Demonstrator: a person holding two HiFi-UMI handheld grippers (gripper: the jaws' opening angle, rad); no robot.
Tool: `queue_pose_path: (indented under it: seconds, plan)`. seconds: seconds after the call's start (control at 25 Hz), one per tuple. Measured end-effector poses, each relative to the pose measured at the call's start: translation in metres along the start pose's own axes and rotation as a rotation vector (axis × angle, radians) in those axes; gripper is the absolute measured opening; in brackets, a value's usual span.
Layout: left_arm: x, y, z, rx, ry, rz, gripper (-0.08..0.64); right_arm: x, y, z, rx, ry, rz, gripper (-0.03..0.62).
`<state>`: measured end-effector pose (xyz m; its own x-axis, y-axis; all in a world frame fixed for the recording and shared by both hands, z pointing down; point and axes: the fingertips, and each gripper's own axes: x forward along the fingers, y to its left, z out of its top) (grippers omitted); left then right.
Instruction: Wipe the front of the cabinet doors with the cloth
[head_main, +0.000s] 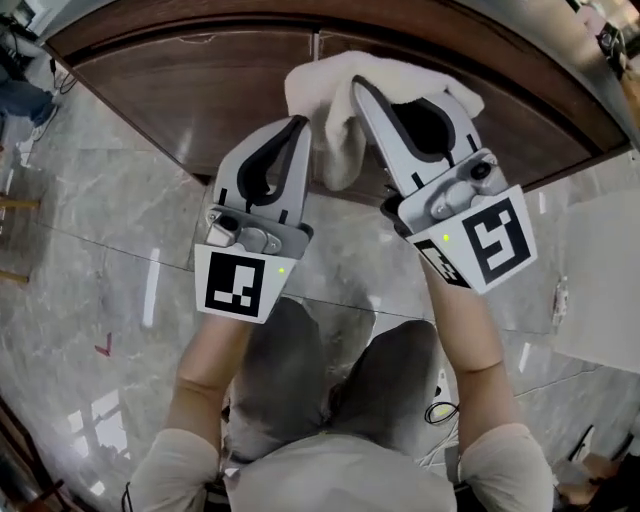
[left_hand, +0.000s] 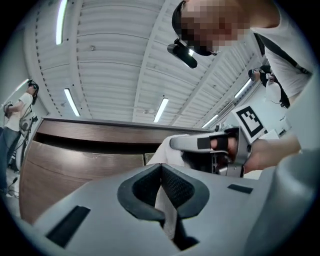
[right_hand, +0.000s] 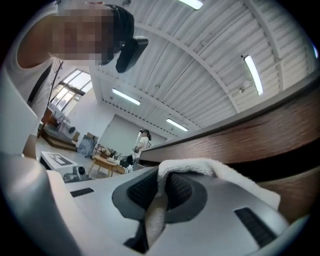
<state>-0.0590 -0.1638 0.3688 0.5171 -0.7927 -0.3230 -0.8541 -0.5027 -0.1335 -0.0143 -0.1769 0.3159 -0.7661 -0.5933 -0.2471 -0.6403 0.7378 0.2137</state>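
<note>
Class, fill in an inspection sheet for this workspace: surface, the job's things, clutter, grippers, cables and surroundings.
Surface: dark wooden cabinet doors, shut, above a grey marble-look floor.
Job's things: white cloth, bunched, held up by the doors; contact with them cannot be told.
Clutter: nothing seen in front of the doors.
Grippers: left hand-held gripper shut on a strip of the cloth; right hand-held gripper shut on the cloth, which drapes over one jaw.
Cables: looped cable on the floor beside the person's leg.
Surroundings: ceiling strip lights; another person stands far off.

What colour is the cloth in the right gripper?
The cloth is white, clearest in the head view.
</note>
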Motion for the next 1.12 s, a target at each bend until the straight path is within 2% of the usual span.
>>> queue_pose_path:
  seconds: [0.16,0.4,0.72,1.12]
  plan:
    - [-0.004,-0.005,-0.007,-0.006,-0.038,-0.008,0.017,-0.003,-0.012,-0.016,-0.041,0.007,-0.069,0.052]
    - [-0.013,-0.010,-0.004,-0.018,-0.048,-0.002,0.017,0.002,-0.018,-0.012,-0.026,-0.010,-0.136,0.052]
    - [-0.022,-0.007,0.002,-0.012,-0.092,0.031,0.017,0.006,-0.020,-0.015,-0.035,-0.013,-0.162,0.052]
    - [-0.014,-0.015,-0.004,-0.039,-0.100,0.006,0.017,-0.029,-0.042,-0.011,-0.063,-0.002,-0.233,0.052]
